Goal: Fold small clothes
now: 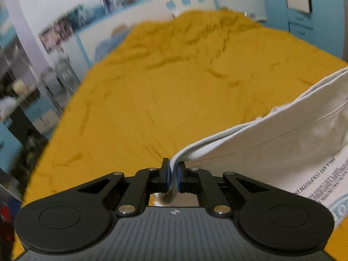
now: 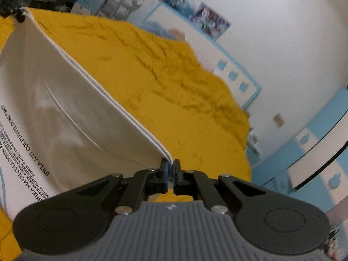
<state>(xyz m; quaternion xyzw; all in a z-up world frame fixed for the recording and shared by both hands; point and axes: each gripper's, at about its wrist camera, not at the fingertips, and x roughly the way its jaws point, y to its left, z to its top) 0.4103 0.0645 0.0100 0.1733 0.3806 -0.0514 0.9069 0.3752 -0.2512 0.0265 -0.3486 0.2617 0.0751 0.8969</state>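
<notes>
A white garment [image 1: 271,134] with dark printed lettering hangs stretched above a bed covered in a mustard-yellow sheet [image 1: 165,82]. My left gripper [image 1: 173,169] is shut on one corner of the garment's doubled hem. My right gripper [image 2: 170,169] is shut on the other corner of the same hem; the white garment [image 2: 54,108] stretches from there up to the left, where the left gripper [image 2: 20,15] shows at its far corner. The lettering runs along the cloth's lower part in both views. The garment's lower end is out of frame.
The yellow sheet [image 2: 178,82] is wrinkled towards the far end of the bed. White and blue furniture [image 2: 237,74] lines the wall behind it, with posters [image 2: 208,21] above. Shelves with clutter [image 1: 19,100] stand to the left of the bed.
</notes>
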